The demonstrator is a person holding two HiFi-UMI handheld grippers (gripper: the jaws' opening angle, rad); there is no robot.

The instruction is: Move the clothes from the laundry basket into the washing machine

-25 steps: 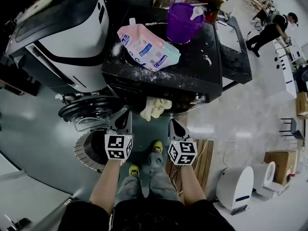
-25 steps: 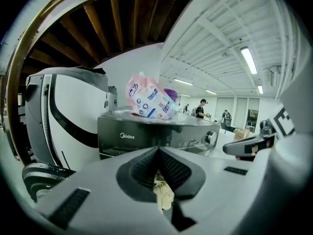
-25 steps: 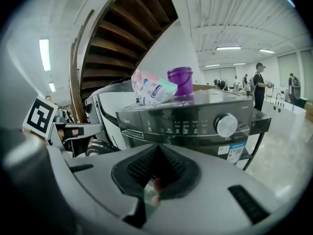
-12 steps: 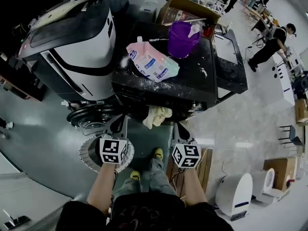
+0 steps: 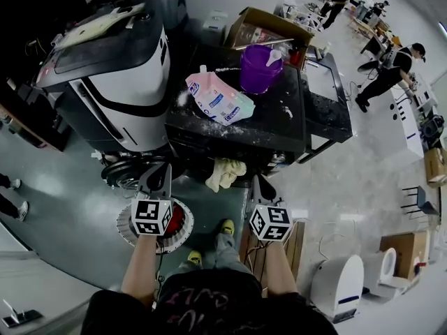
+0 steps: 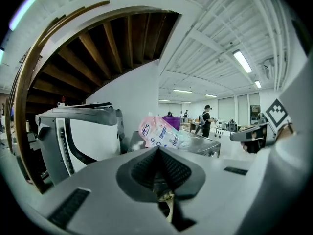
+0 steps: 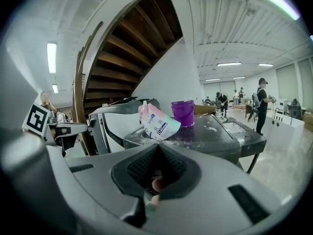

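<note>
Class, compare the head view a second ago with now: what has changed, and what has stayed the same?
The left gripper and right gripper have both risen, shut and empty throughout. More of the laundry basket shows beneath the left one, a red garment inside. The hanging cream cloth, pouch and purple bucket stayed put.

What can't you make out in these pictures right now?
Laundry basket contents, head view: the left gripper covers most; only something red shows.
Washing machine drum, head view: hidden under its black top.
Pink pouch print, every view: too small.
</note>
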